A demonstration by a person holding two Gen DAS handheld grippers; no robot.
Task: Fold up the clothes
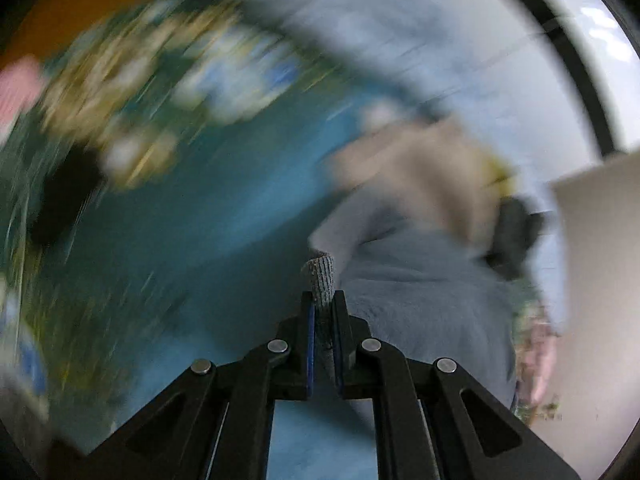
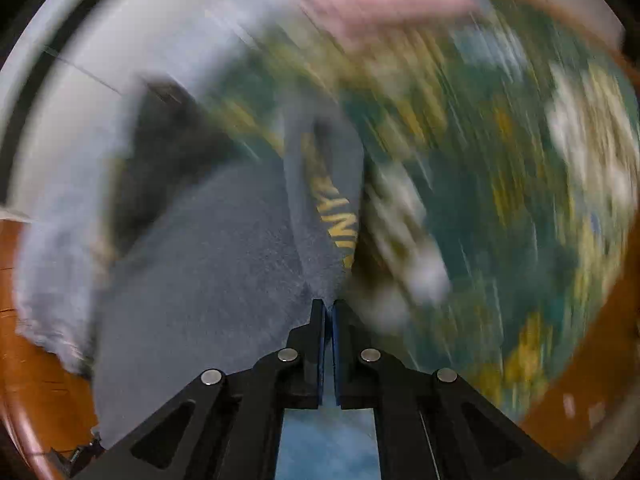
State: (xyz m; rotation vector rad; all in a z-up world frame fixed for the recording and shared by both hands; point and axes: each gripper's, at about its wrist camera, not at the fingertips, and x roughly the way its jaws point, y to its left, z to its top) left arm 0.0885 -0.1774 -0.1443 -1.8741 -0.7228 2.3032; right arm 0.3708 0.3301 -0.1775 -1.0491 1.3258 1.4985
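Note:
A grey sweatshirt [image 1: 420, 280] hangs lifted over a teal floral cloth [image 1: 208, 208]. My left gripper [image 1: 323, 300] is shut on its ribbed grey cuff [image 1: 322, 278], which sticks up between the blue pads. In the right wrist view the same grey garment [image 2: 208, 272] spreads to the left, with yellow lettering [image 2: 338, 220] on a fold. My right gripper [image 2: 329, 306] is shut on the edge of that grey fabric. A beige part of the garment [image 1: 424, 172] shows beyond the cuff. Both views are heavily blurred.
The teal cloth with yellow and white flowers [image 2: 500, 184] covers the surface below. Something pink [image 2: 384, 0] lies at the far side, and a black item [image 1: 64, 196] at the left. Brown wood [image 2: 36, 320] shows at the edges, and a pale wall [image 1: 500, 60] behind.

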